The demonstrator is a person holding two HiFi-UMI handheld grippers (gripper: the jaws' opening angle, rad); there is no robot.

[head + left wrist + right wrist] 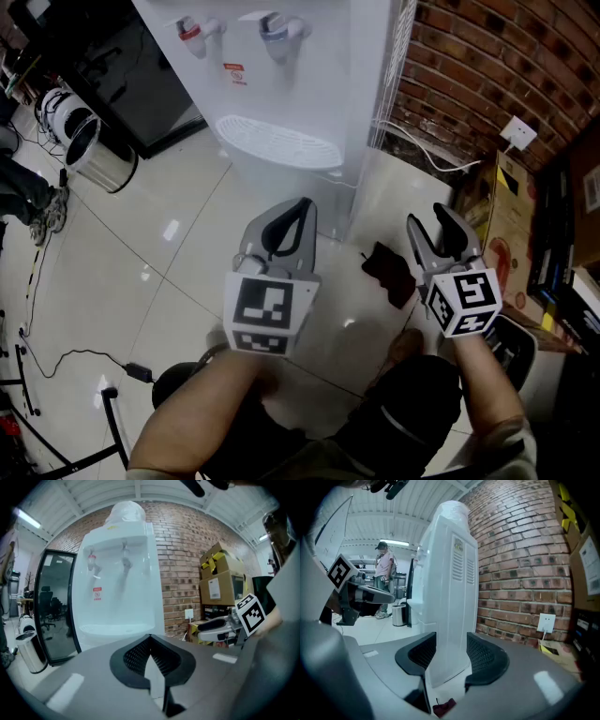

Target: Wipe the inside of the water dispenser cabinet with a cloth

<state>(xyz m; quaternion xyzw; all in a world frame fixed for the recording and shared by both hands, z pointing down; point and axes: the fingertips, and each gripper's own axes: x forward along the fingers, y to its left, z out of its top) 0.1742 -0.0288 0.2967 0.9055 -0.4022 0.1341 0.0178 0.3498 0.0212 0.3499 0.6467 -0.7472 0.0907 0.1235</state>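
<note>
The white water dispenser (281, 84) stands ahead, with a red and a blue tap above a drip tray; its lower front is hidden behind my grippers. A dark red cloth (389, 272) lies crumpled on the floor by the dispenser's right corner, and its edge shows under the jaws as the cloth (444, 707). My left gripper (298, 208) is shut and empty, its jaws meeting in front of the dispenser (117, 588). My right gripper (428, 217) hangs open just right of the cloth, nothing between its fingers, framing the dispenser's side (450, 602).
A brick wall (487, 66) with a socket (517, 133) and white cable runs along the right. Cardboard boxes (511, 225) stand at the right. A metal bin (89, 145) sits far left, a black cable (84, 361) trails on the tiles. A person (384, 564) stands far behind.
</note>
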